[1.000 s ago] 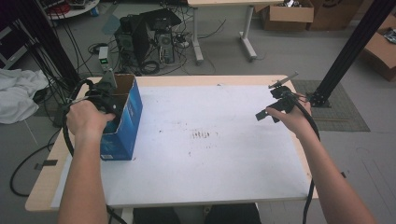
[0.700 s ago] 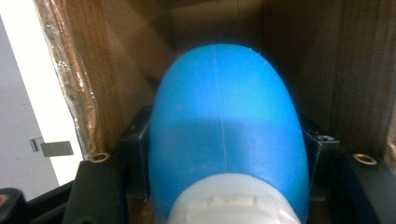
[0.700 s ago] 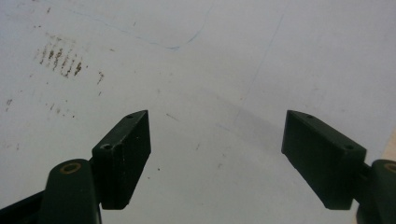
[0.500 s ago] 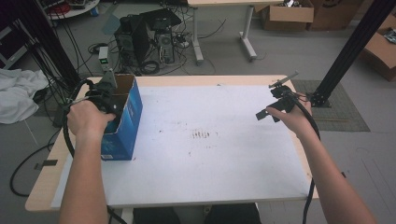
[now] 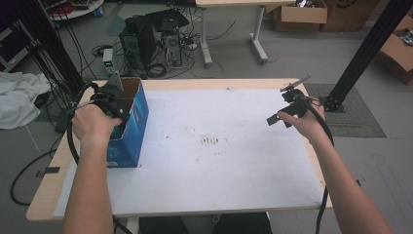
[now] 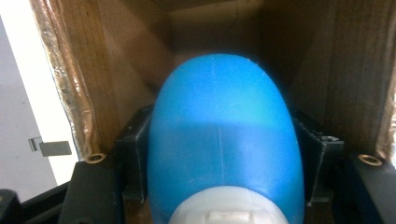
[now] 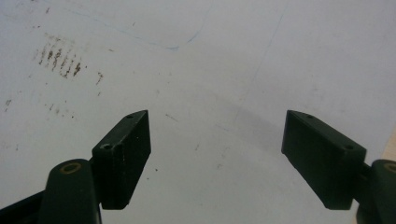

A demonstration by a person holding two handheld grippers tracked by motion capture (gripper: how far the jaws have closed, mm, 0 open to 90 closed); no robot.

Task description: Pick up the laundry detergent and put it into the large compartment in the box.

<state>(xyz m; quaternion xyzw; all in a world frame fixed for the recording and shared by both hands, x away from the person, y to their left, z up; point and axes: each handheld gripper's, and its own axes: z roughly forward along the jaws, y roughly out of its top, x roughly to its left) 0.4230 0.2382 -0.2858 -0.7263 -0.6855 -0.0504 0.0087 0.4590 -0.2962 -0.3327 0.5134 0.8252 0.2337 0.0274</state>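
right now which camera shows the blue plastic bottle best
The left gripper view: the blue plastic bottle with a white cap sits large between the left claw inside the blue cardboard box. In the high view the hand and box hide it.

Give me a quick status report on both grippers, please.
Left gripper inside the blue box, jaws just easing open, blue bottle between them. Right gripper open, empty, over the table. Nothing obstructing.
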